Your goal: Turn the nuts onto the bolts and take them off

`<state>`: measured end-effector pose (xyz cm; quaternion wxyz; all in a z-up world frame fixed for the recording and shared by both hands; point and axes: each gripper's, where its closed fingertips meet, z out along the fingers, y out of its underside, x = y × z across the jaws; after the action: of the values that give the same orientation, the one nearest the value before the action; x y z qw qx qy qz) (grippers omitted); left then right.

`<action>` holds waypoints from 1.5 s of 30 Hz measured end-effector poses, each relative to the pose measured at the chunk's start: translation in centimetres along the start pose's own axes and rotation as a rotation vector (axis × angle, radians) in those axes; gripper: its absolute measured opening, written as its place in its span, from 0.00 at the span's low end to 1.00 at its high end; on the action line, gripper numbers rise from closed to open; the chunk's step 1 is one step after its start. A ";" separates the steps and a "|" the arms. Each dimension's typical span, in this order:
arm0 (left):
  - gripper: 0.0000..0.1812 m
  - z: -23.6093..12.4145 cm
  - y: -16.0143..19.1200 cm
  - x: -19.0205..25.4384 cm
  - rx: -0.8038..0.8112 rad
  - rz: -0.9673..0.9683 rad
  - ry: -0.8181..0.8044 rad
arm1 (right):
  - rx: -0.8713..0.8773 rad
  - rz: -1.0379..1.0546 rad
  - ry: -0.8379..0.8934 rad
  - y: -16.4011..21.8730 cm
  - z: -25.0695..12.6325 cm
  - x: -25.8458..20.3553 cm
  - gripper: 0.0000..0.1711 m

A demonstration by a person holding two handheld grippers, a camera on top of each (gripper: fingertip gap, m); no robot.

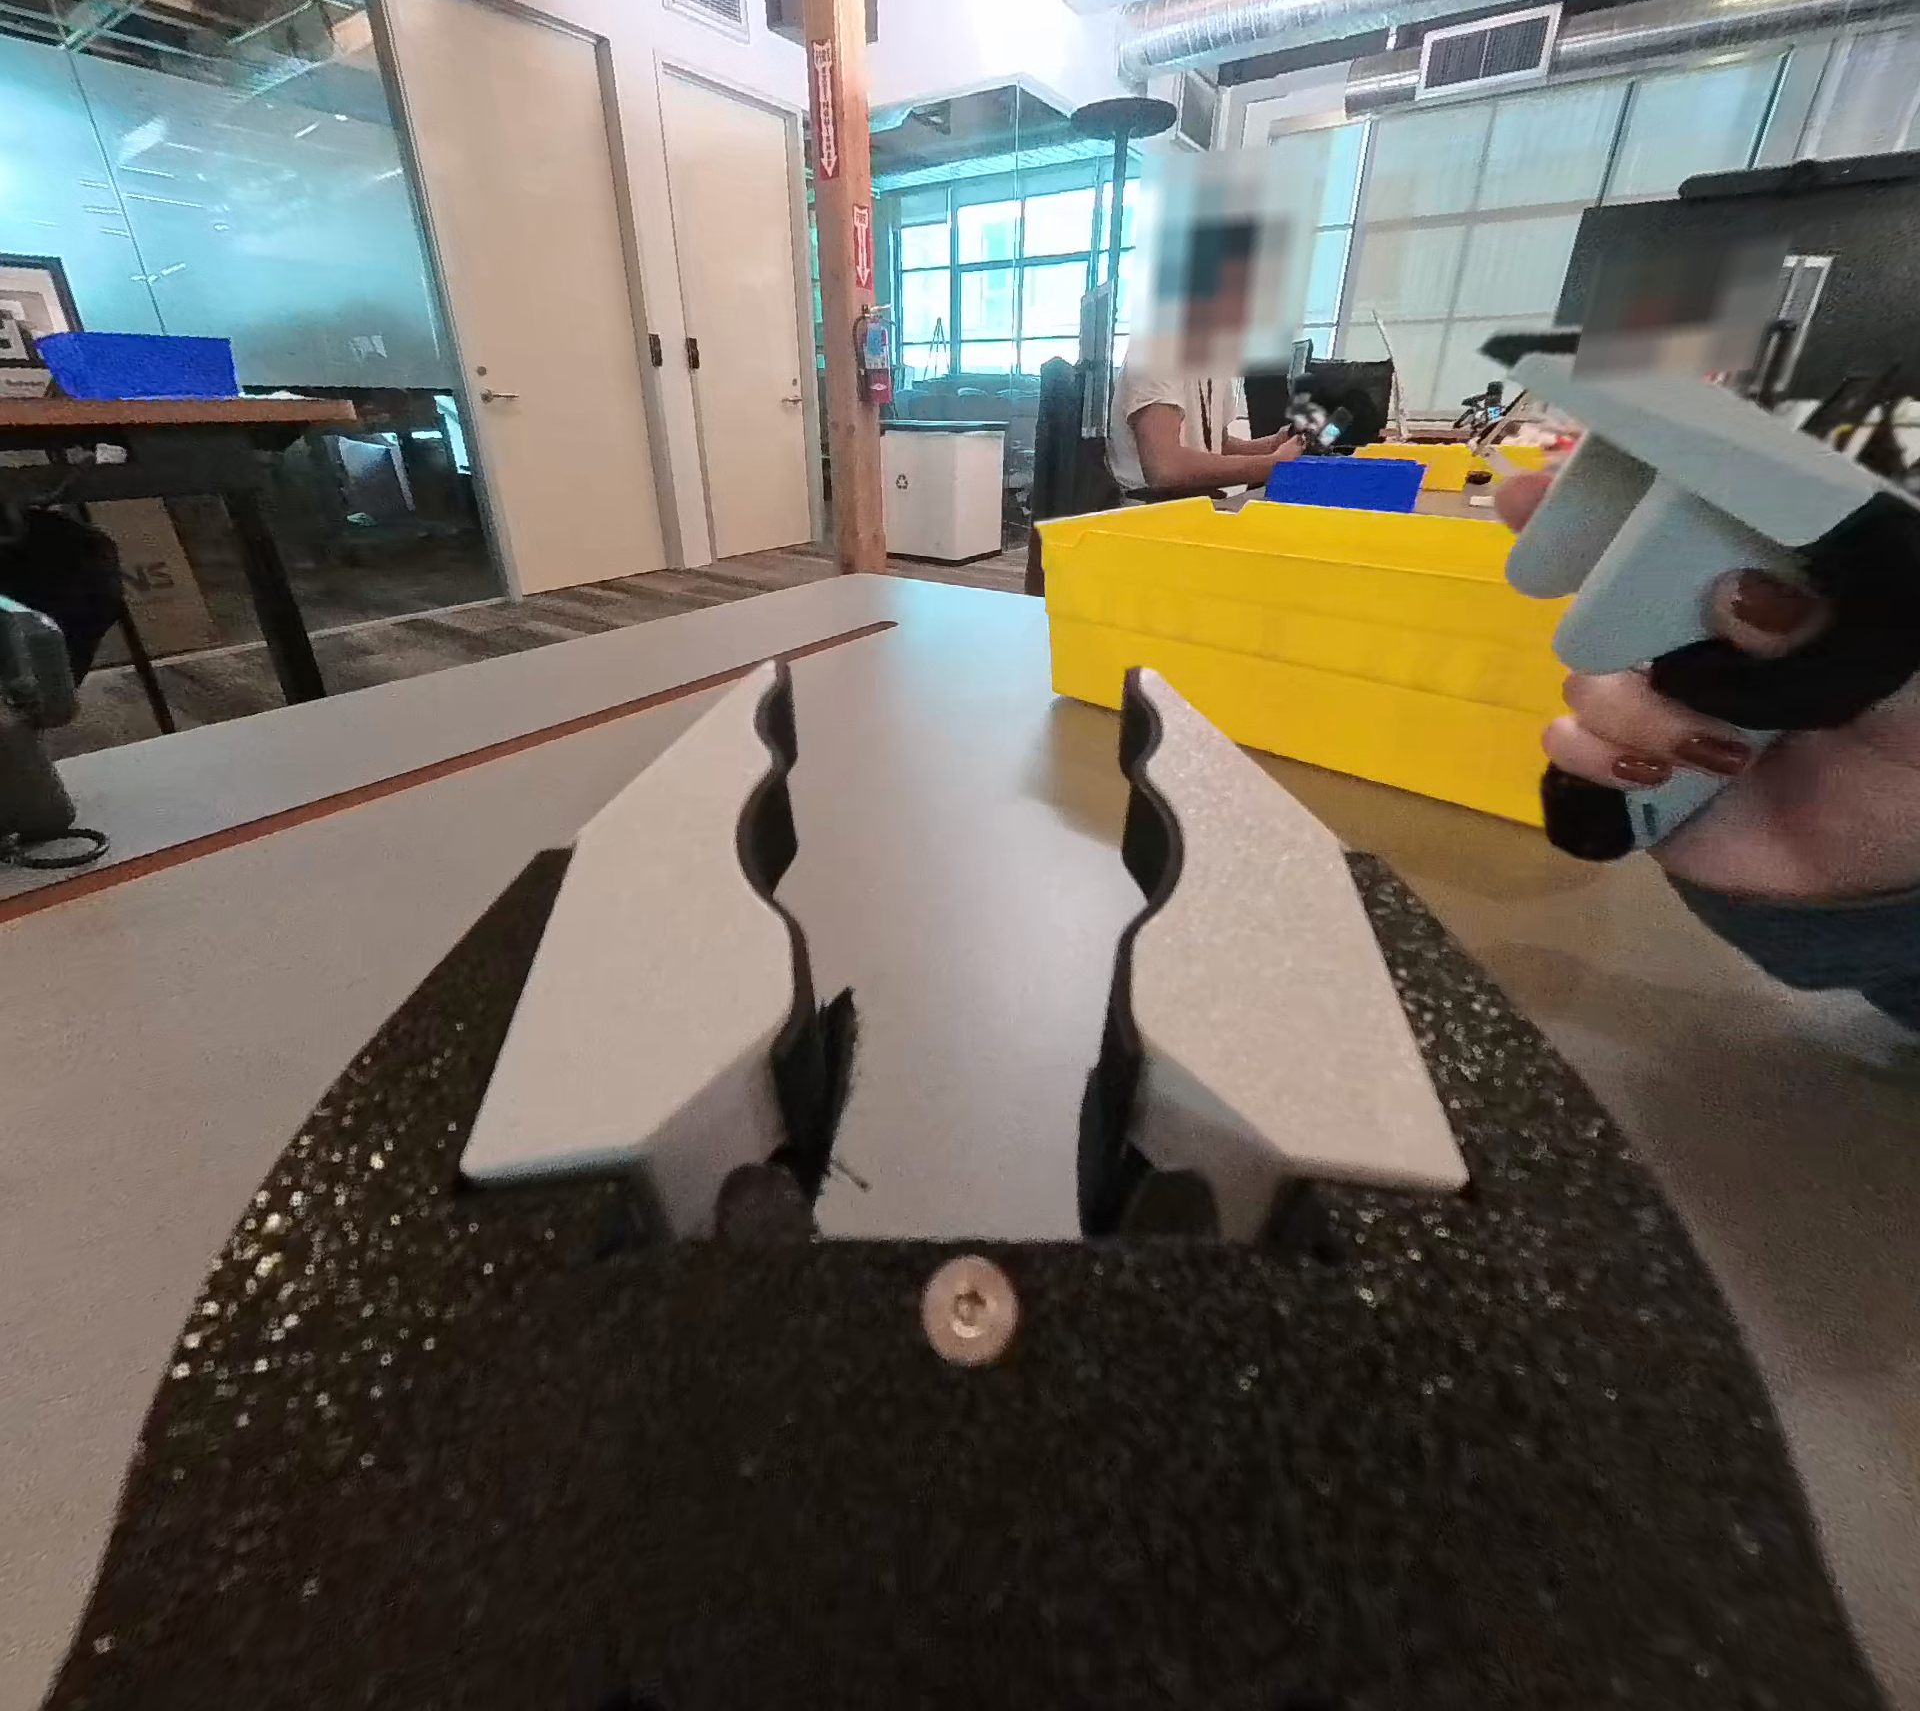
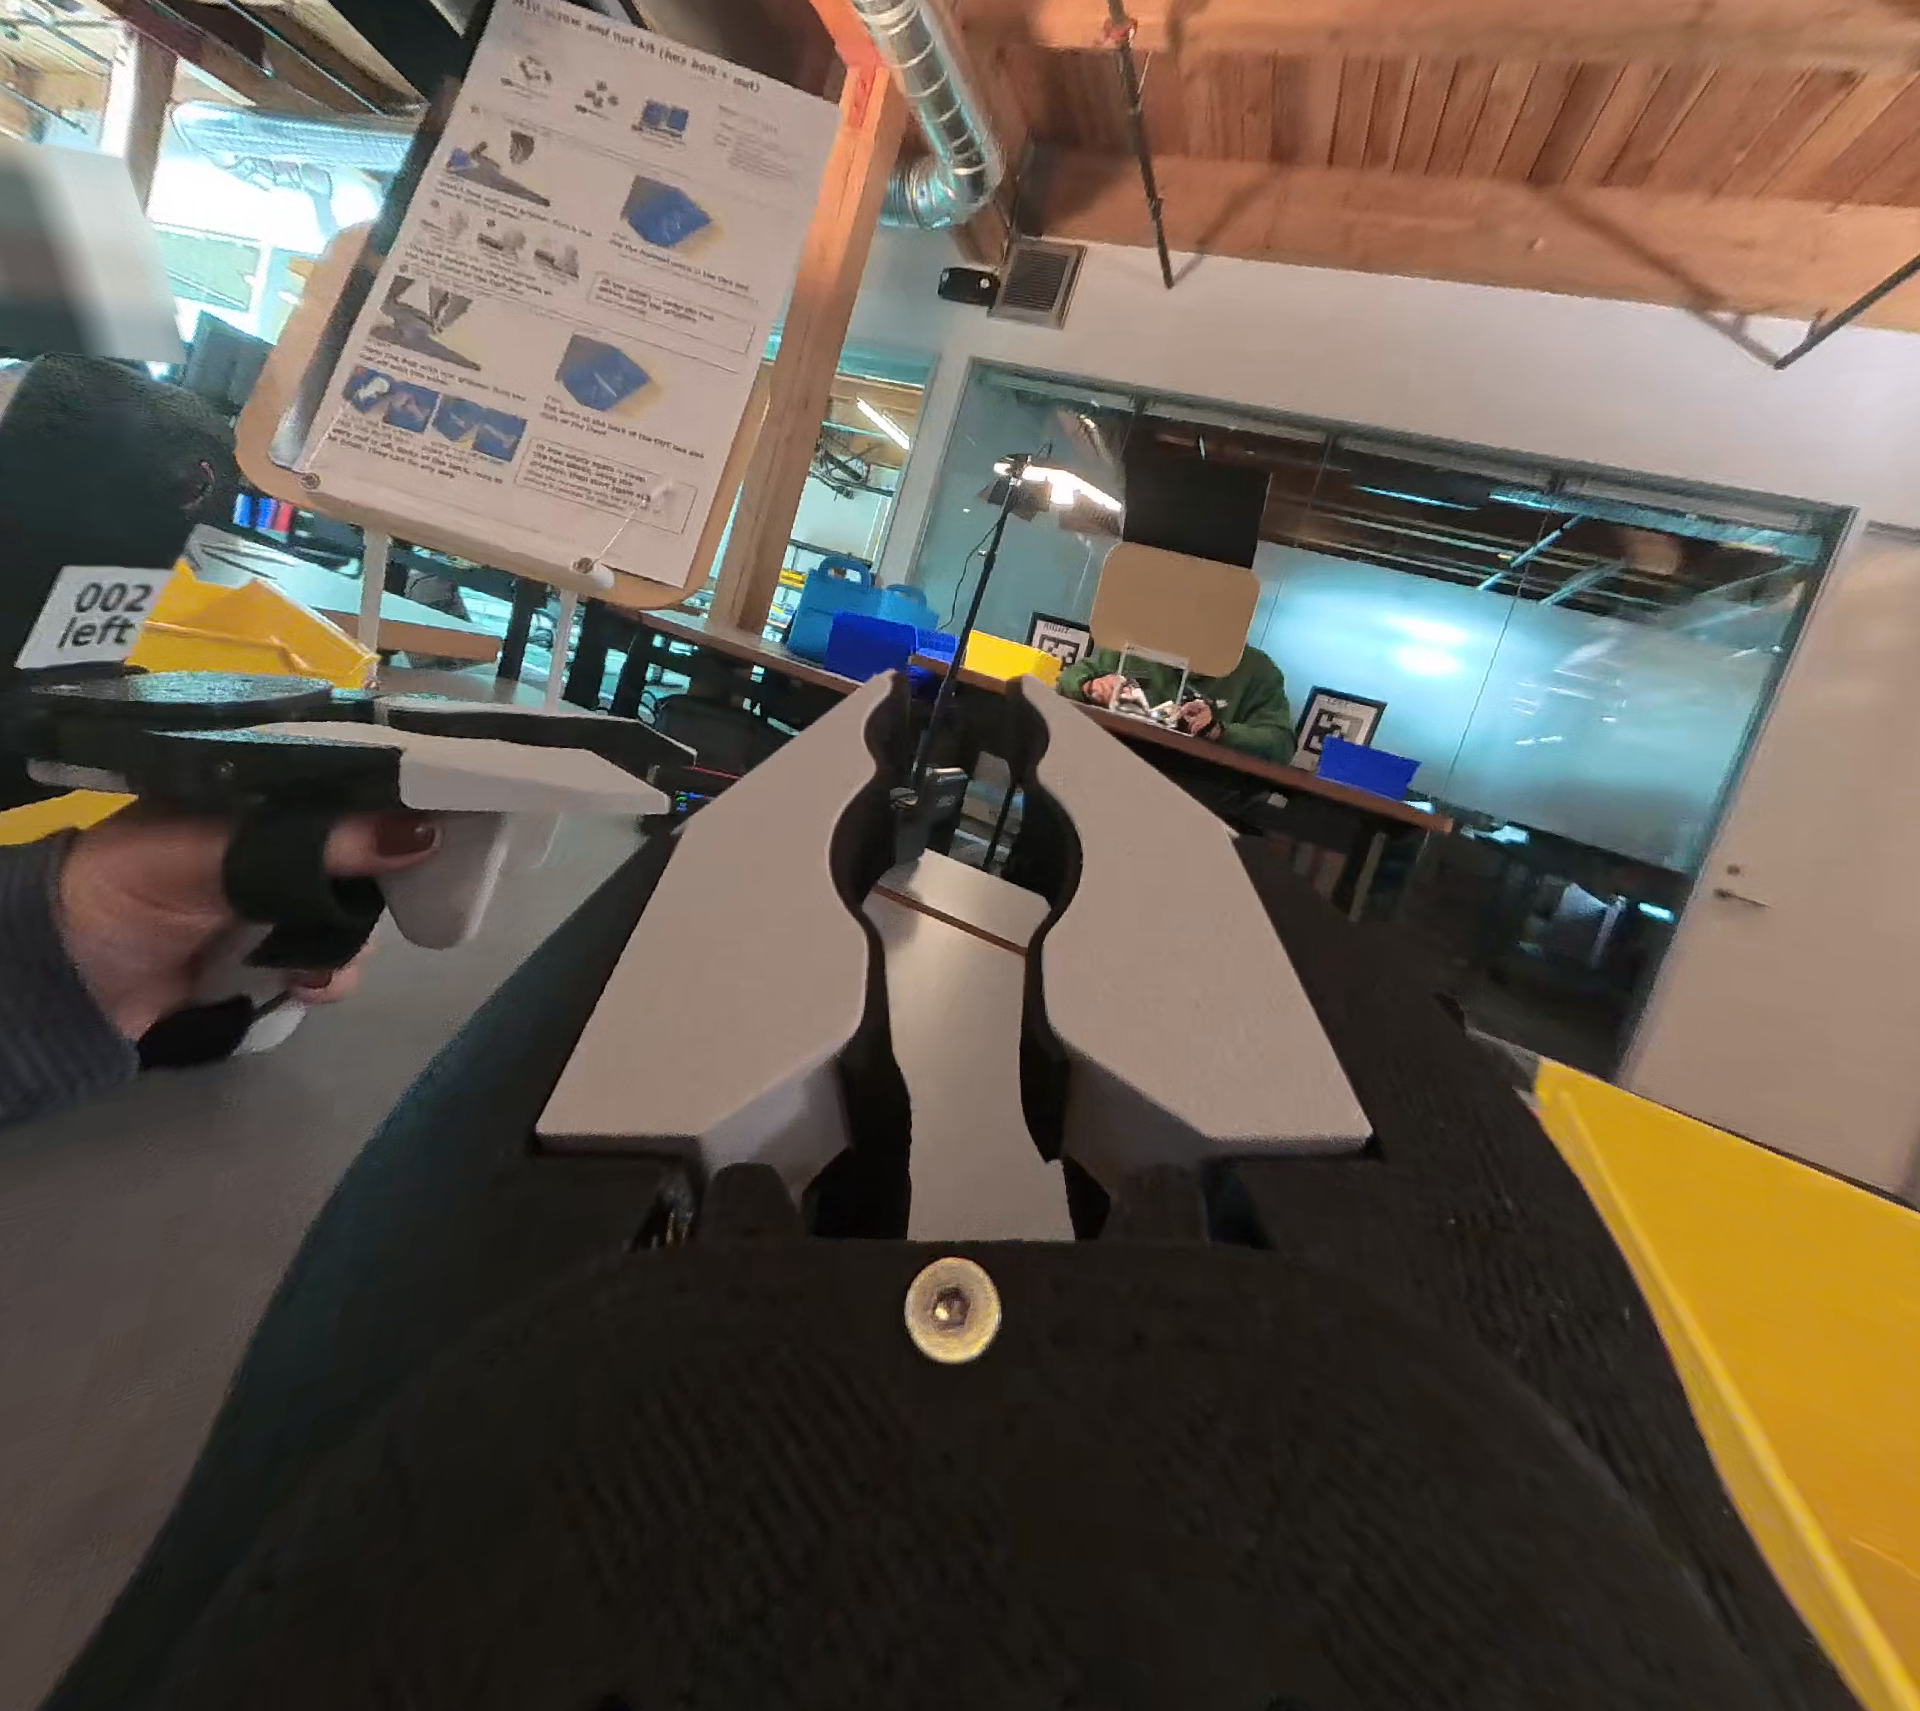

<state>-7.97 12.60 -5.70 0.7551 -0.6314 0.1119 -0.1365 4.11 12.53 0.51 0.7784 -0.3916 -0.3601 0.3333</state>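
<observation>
- Fingers of the left gripper (image 1: 956, 685) spread well apart, nothing between them; only grey table (image 1: 312, 986) shows in the gap.
- Fingers of the right gripper (image 2: 956, 690) parted by a narrow gap, holding nothing, tilted up toward the ceiling.
- Nuts and bolts: none visible in either view.
- Yellow bin (image 1: 1299, 622) sits on the table, just right of the left gripper's tips.
- Instruction sheet (image 2: 551, 290) on a stand, beyond the table's far left side.
- Seated person (image 1: 1174, 425) behind the yellow bin.
</observation>
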 end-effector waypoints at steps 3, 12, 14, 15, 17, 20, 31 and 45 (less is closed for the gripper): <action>0.34 0.1 0.1 0.1 -0.010 0.016 -0.003 | -0.007 -0.032 -0.066 1.2 0.2 -2.0 0.10; 0.30 -2.1 1.9 -5.6 -0.195 0.170 -0.435 | -0.174 -0.101 -0.063 5.6 0.9 -2.3 0.07; 0.30 -1.9 2.1 -5.4 -0.211 0.200 -0.428 | -0.179 -0.072 -0.061 5.7 0.8 -2.0 0.07; 0.30 -1.8 2.2 -5.2 -0.220 0.216 -0.426 | -0.181 -0.058 -0.062 5.7 0.7 -1.9 0.07; 0.31 -1.7 2.3 -5.2 -0.229 0.236 -0.429 | -0.188 -0.036 -0.068 5.9 0.6 -1.9 0.06; 0.31 -1.7 2.3 -5.2 -0.231 0.234 -0.432 | -0.207 -0.017 -0.082 6.3 0.7 -1.9 0.06; 0.30 -1.7 2.4 -5.3 -0.235 0.226 -0.429 | -0.228 -0.010 -0.102 6.9 0.8 -2.3 0.06; 0.53 -7.8 -7.2 1.0 -0.083 0.373 -0.451 | -0.123 -0.182 0.068 -9.1 -1.6 9.5 0.27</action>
<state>-10.20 3.88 -0.04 0.7466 -0.6445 0.0607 0.1531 12.50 15.24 10.42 0.7918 -0.4152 -0.3873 0.2252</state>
